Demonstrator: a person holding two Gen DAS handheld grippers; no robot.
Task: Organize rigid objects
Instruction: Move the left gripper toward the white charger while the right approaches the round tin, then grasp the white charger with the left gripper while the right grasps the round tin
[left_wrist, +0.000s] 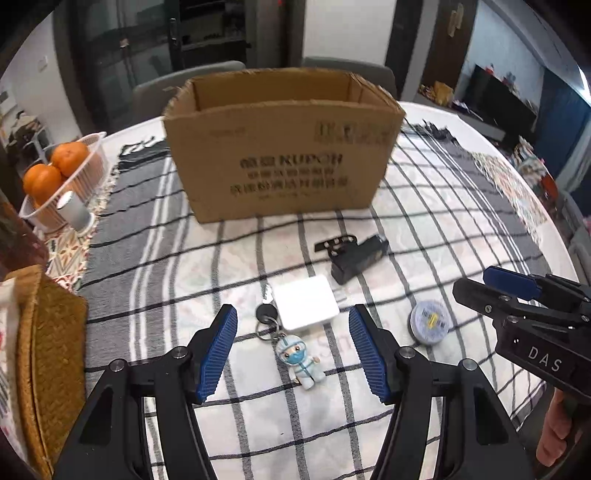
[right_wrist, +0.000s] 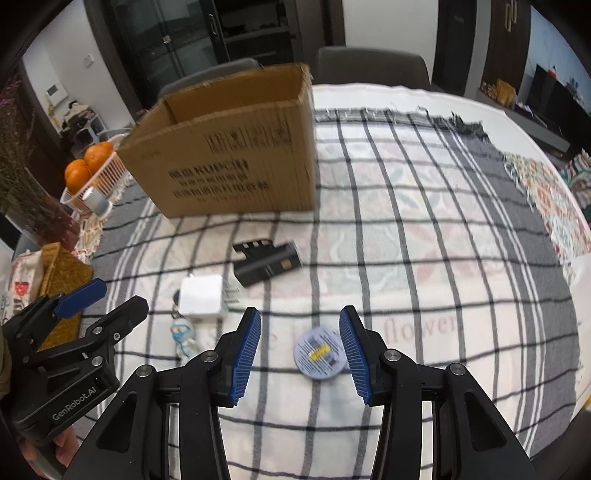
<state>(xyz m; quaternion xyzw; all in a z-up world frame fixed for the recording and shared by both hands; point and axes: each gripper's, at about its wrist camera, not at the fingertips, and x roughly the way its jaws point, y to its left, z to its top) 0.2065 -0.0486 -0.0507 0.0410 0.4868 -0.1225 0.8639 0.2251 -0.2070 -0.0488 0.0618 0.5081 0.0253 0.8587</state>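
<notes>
Four loose items lie on the checked grey-and-white tablecloth (left_wrist: 424, 192): one white square charger block (left_wrist: 306, 302), one black plastic bracket-like part (left_wrist: 356, 254), one round flat tin with a barcode label (left_wrist: 429, 322), and one key ring with a small masked figurine (left_wrist: 300, 360). One open brown cardboard box (left_wrist: 280, 147) stands behind them, well apart. At the far left sits one white slatted basket (left_wrist: 94, 162) with at least two oranges (left_wrist: 55, 168), a small grey cylinder (left_wrist: 75, 210) just beside it.

The left gripper (left_wrist: 293, 349) is spread wide and empty — the figurine and charger lie between its blue pads. The right gripper (right_wrist: 300, 350) is also wide open, holding nothing, straddling the tin (right_wrist: 320, 356).

Only the right wrist view shows the charger's prongs; only the left shows the key ring's dark fob clearly.
</notes>
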